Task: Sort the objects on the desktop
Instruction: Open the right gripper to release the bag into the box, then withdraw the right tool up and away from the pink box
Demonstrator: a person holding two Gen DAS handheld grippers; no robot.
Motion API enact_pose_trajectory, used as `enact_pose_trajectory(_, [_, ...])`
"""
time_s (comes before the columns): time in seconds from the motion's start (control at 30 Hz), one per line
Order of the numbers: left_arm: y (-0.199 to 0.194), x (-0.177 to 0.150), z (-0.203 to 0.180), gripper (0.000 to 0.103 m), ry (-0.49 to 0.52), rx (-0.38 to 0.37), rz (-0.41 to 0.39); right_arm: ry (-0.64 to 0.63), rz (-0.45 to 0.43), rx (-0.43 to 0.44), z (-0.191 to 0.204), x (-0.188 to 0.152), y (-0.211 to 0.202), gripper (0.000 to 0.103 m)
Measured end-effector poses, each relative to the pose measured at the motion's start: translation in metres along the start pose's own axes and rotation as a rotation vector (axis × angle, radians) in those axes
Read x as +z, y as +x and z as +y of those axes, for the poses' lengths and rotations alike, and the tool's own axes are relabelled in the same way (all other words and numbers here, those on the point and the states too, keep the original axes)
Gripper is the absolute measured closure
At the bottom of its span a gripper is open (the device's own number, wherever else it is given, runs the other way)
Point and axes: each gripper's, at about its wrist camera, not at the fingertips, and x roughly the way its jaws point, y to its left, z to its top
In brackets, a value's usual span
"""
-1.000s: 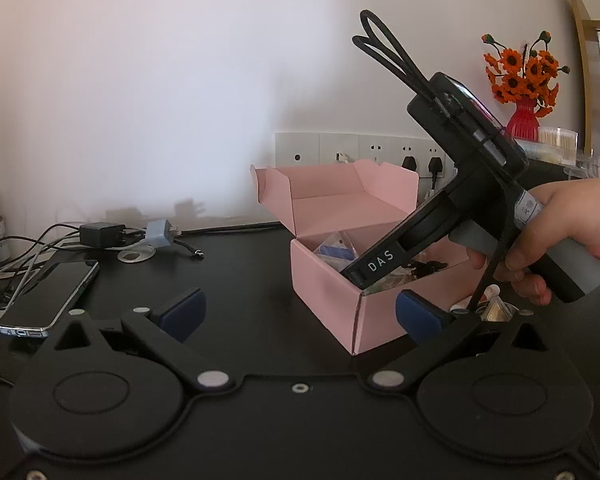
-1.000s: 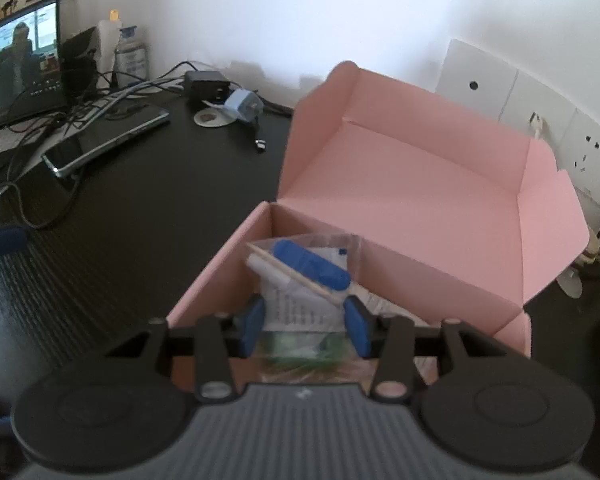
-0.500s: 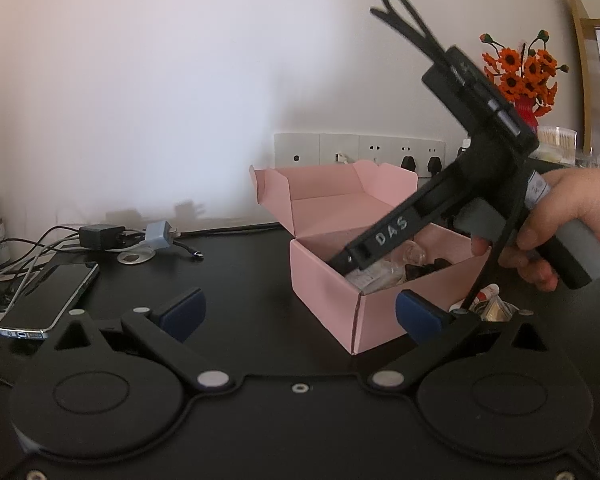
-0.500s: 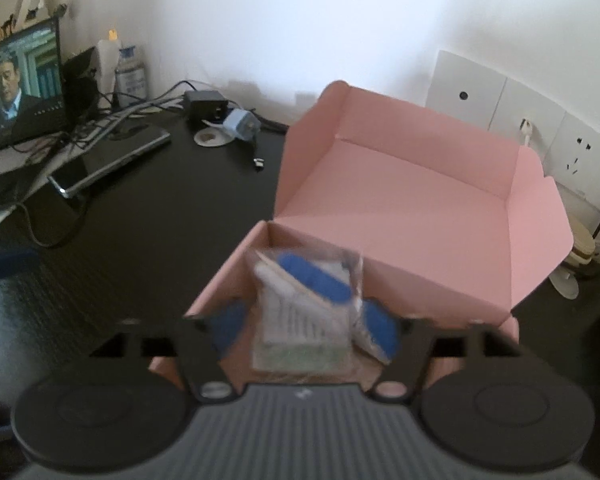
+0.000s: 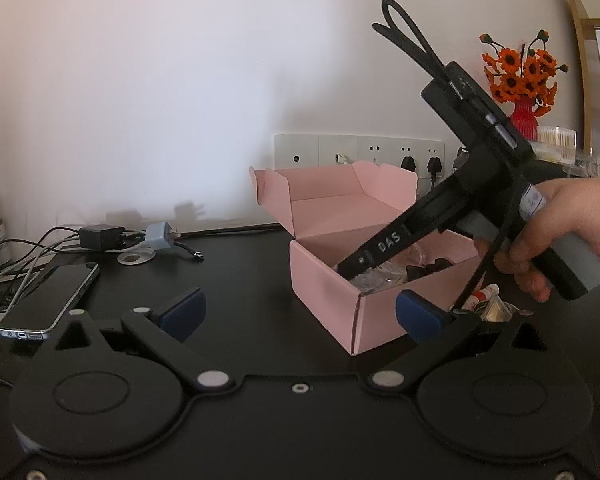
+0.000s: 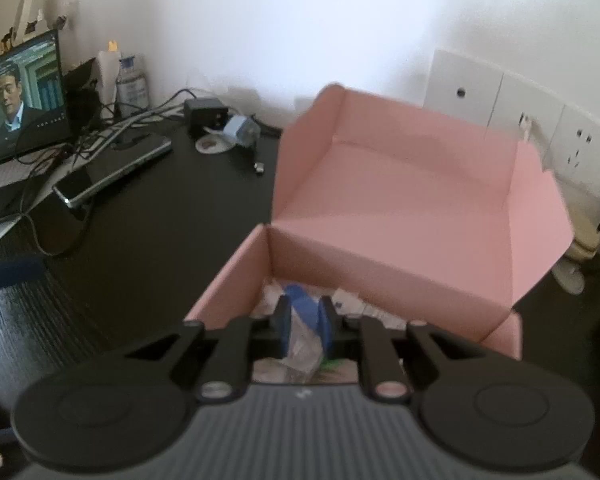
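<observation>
Only the right wrist view shows the right gripper [image 6: 304, 326] pinching a clear packet [image 6: 302, 344] over the pink box [image 6: 236, 280].

matt pink cardboard box [image 6: 400, 208]; seemingly wood-grain desk [image 6: 112, 280].

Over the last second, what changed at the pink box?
The right tongs opened wide half a second ago, then closed again; the pads now pinch the clear packet inside the pink box. The packet sits lower in the box than before. The left tongs stayed open and still; the phone and chargers did not move.
</observation>
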Motion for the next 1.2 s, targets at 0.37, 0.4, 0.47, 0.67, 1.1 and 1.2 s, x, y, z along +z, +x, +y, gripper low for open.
enact_pose_trajectory(0.37, [0.001, -0.001, 0.001, 0.0, -0.005, -0.002, 0.003, 0.016, -0.007, 0.028, 0.002, -0.004, 0.007, 0.088])
enact_pose_trajectory(0.4, [0.001, -0.001, 0.001, 0.0, -0.005, -0.003, 0.003, 0.019, -0.012, 0.033, 0.001, -0.004, 0.006, 0.088])
enact_pose_trajectory(0.47, [0.001, -0.001, 0.002, 0.0, -0.006, -0.003, 0.004, 0.028, -0.031, 0.04, -0.001, -0.004, 0.002, 0.084])
enact_pose_trajectory(0.67, [0.002, -0.001, 0.003, 0.0, -0.01, -0.004, 0.005, 0.036, -0.126, 0.028, -0.001, -0.004, -0.019, 0.03])
enact_pose_trajectory(1.1, [0.003, -0.001, 0.002, 0.0, -0.014, -0.004, 0.005, 0.053, -0.308, 0.036, -0.012, -0.021, -0.074, 0.001])
enact_pose_trajectory(1.2, [0.003, -0.001, 0.002, 0.0, -0.013, -0.005, 0.005, 0.041, -0.358, 0.025, -0.015, -0.038, -0.086, 0.001])
